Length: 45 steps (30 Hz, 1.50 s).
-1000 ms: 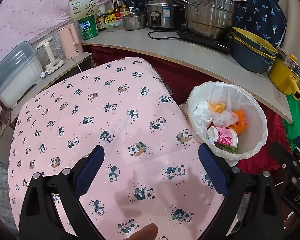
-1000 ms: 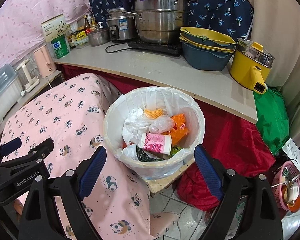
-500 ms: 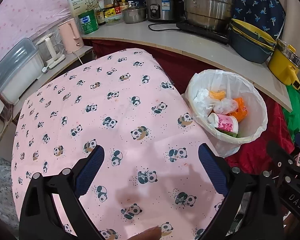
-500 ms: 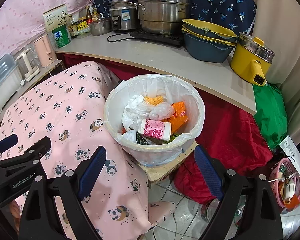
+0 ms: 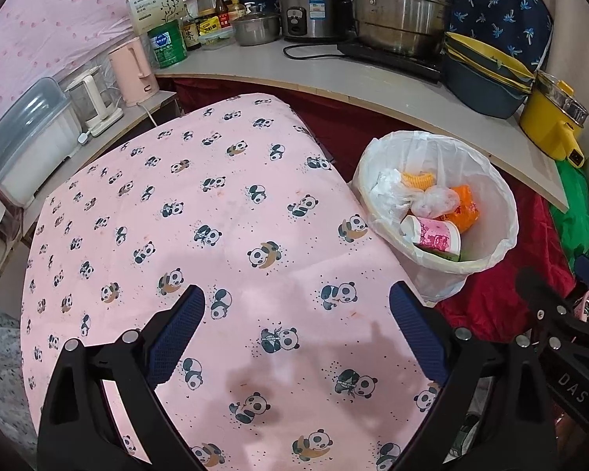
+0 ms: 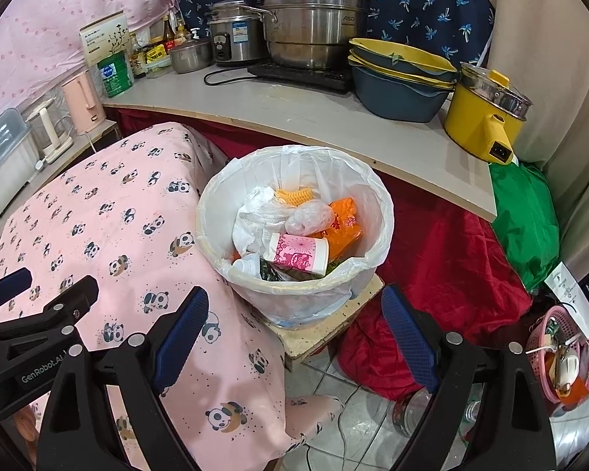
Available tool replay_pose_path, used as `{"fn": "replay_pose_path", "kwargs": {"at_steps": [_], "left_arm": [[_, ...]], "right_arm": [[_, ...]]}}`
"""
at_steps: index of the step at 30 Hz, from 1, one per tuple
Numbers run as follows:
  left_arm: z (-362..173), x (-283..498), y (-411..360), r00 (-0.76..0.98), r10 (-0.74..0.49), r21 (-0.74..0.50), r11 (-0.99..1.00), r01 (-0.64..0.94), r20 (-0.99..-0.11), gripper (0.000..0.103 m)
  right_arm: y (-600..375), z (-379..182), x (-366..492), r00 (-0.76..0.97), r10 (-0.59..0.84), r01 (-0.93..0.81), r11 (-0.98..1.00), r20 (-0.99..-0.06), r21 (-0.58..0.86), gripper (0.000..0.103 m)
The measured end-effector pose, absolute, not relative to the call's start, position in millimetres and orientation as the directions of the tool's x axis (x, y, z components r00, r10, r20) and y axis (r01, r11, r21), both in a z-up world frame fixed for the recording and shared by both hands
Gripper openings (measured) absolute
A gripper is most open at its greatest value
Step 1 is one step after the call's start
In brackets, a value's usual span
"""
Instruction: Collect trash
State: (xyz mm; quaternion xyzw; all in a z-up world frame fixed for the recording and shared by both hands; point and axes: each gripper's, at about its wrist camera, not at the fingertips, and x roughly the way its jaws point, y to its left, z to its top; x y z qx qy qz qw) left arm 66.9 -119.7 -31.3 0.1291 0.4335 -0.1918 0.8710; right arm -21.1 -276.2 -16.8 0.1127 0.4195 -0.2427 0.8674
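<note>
Both grippers had drifted back a little over the last second, as far as the wrist views told me: the bin [image 6: 294, 235] sat lower and slightly smaller in the right wrist view than a moment earlier, and more of the panda-print cloth [image 5: 216, 216] had come into the left one. Nothing else had changed. No piece of trash had left the bin or gone into it, and the pink paper cup [image 6: 300, 255] lay in the same place on top of the pile, beside the orange wrapper [image 6: 343, 223] and the crumpled clear bags.

I took that to mean the collecting was at or near its end. I saw no loose rubbish on the cloth, and the white liner [image 5: 506, 231] held everything I could find. Its rim was still folded over the bin's edge, so tying or lifting it may have been what remained.

My left gripper [image 5: 296, 337] hung over the near part of the cloth, pitched steeply downward, its blue pads [image 5: 176, 337] spread wide with only fabric showing between them. My right gripper [image 6: 294, 337] pointed down the same way, just short of the bin, with its fingers equally far apart and holding nothing. The bin stood on a small block just beside the cloth-covered table, below the counter [image 6: 333, 125].
</note>
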Motion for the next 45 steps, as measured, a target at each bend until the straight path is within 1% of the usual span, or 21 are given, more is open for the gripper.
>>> {"fn": "replay_pose_path", "kwargs": {"at_steps": [28,45], "left_arm": [[-42,67,-121,0.535,-0.212,0.066,0.890,0.452,-0.818,0.091],[-40,69,-118,0.550,-0.205,0.054,0.907,0.417,-0.810,0.091]], "right_arm": [[-277,-27,-14,0.519,-0.320,0.516,0.856,-0.793,-0.007,0.086],[-272,-26,-10,0.529,-0.317,0.510,0.860,-0.787,-0.004,0.086]]}}
